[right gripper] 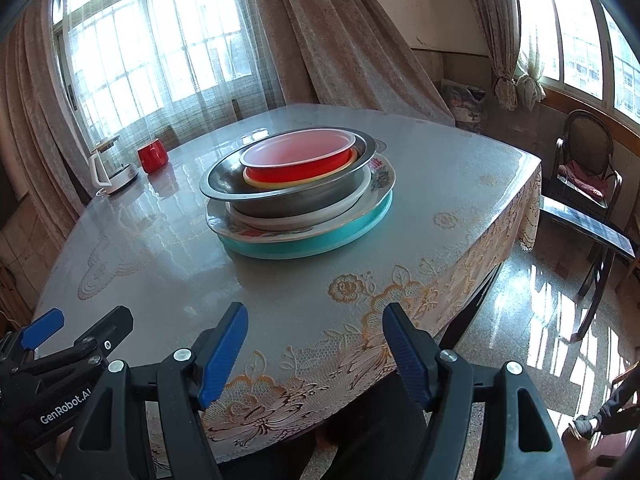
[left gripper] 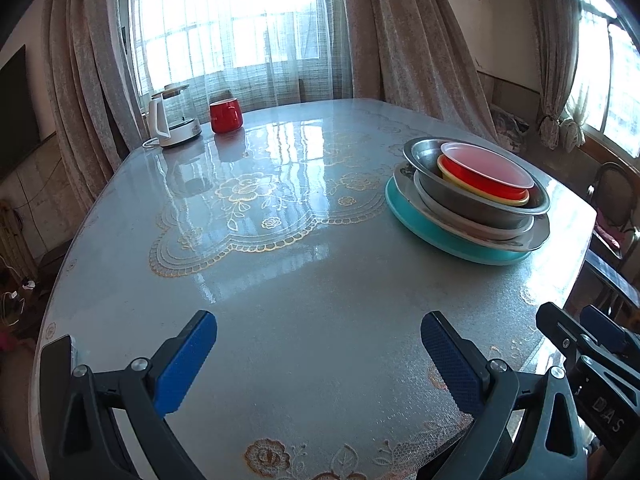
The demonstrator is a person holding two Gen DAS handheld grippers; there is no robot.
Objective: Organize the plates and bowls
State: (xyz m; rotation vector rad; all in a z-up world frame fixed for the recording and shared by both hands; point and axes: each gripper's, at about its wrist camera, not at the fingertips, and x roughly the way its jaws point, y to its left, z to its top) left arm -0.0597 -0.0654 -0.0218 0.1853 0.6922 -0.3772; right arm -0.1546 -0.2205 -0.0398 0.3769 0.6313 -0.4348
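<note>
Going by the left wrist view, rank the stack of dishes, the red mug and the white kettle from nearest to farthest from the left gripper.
From the left gripper, open and low in the picture:
1. Stack of dishes, on the right side of the table.
2. Red mug, at the far left of the table.
3. White kettle, just left of the mug; these two are nearly level, so their order is too close to call.

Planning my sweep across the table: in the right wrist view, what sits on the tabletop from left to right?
White kettle → red mug → stack of plates and bowls topped by a red bowl.
</note>
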